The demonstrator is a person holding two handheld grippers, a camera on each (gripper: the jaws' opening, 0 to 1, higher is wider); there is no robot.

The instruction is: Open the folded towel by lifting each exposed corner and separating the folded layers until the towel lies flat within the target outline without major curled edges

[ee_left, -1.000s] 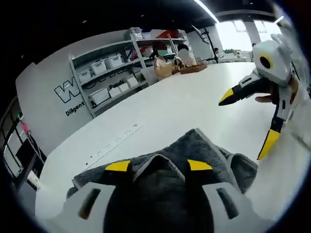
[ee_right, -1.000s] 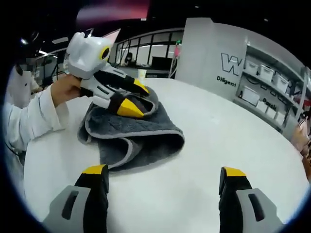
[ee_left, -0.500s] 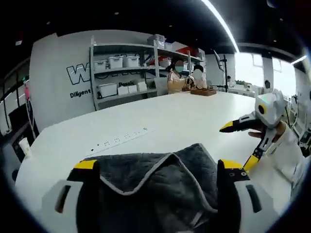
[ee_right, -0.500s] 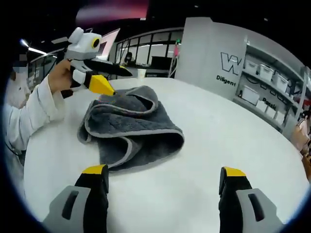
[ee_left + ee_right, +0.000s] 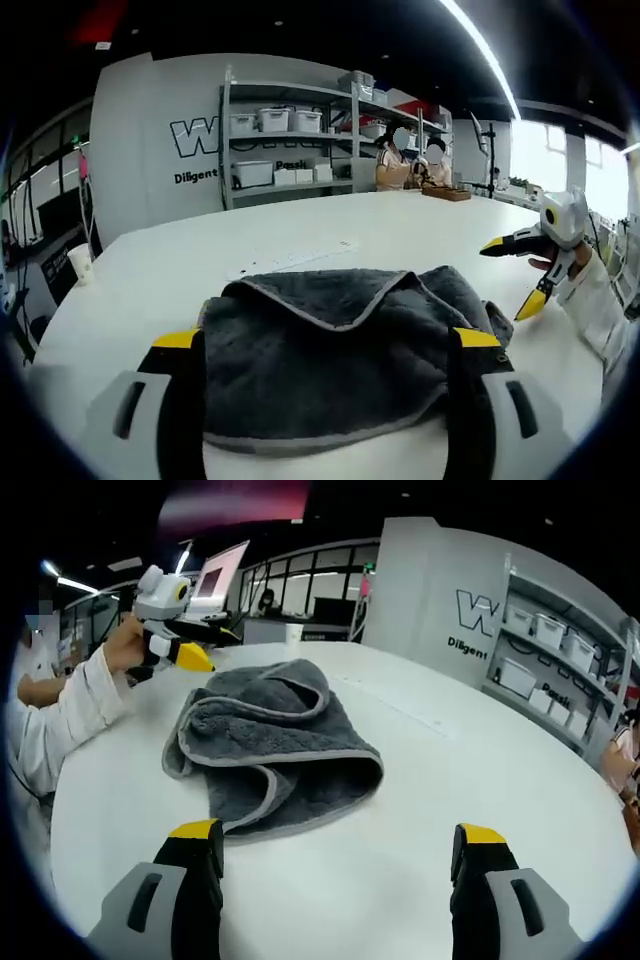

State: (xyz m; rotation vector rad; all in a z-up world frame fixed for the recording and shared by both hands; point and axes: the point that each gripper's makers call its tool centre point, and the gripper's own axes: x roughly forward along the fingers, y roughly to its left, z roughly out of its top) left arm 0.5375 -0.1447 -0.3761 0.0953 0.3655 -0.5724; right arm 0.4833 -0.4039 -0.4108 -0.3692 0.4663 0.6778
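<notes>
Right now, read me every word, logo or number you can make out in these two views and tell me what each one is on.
"W": big outlined letters on the grey wall panel, cut off by the shelving.
"Diligent": small line beneath it on the same panel; the rest is hidden.
"P...": a further fragment behind the shelves, too broken to read.
Bin labels on the shelves: too small to read.
Grey towel: no text.

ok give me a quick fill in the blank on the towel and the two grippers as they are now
1. The towel on the white table is ____ in colour.
2. The left gripper has its jaws ____, holding nothing.
3. The towel is still bunched and ____, not spread flat.
4. The right gripper has its jaws wide ____, clear of the towel.

Missing words: grey; open; folded; open
</notes>
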